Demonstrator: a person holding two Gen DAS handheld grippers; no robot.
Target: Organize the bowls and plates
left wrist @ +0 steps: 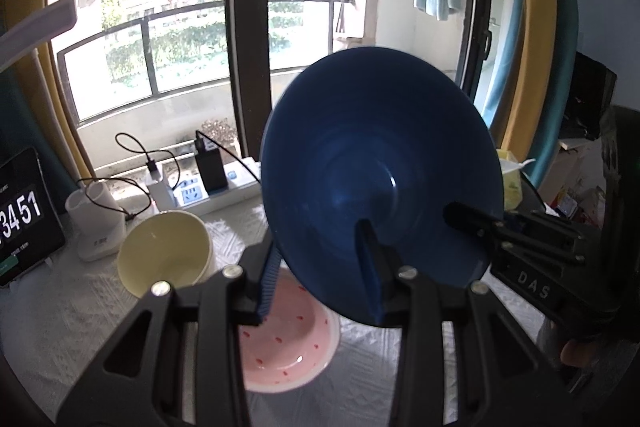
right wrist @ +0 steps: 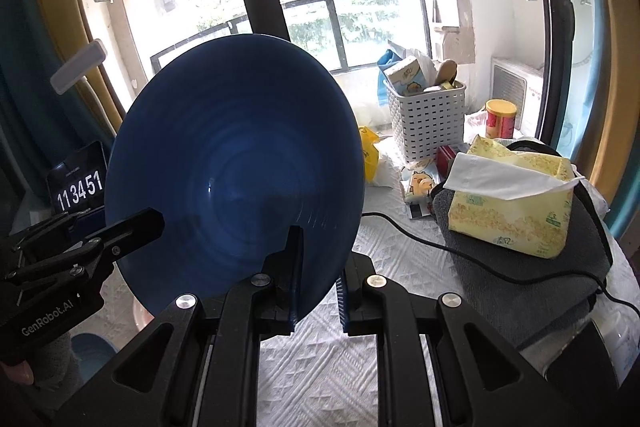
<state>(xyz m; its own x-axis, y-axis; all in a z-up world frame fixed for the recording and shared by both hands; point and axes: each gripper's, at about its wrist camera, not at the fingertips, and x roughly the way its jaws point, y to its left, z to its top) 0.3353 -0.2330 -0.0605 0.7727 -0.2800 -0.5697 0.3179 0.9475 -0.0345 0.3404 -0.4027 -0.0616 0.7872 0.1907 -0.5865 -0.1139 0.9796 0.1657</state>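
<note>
The counter (right wrist: 320, 367) carries a white textured cloth. The blue bowl (left wrist: 380, 187) is held tilted in the air above it, gripped from two sides. The left tongs (left wrist: 316, 275) are clamped on its lower rim at 6 o'clock; the right tongs (right wrist: 318, 281) are clamped on the rim likewise. The cream bowl (left wrist: 164, 251) lies at 9 o'clock in the left wrist view. The pink speckled bowl (left wrist: 288, 343) sits directly below the blue bowl. The tissue pack (right wrist: 508, 203) rests at 3 o'clock in the right wrist view.
</note>
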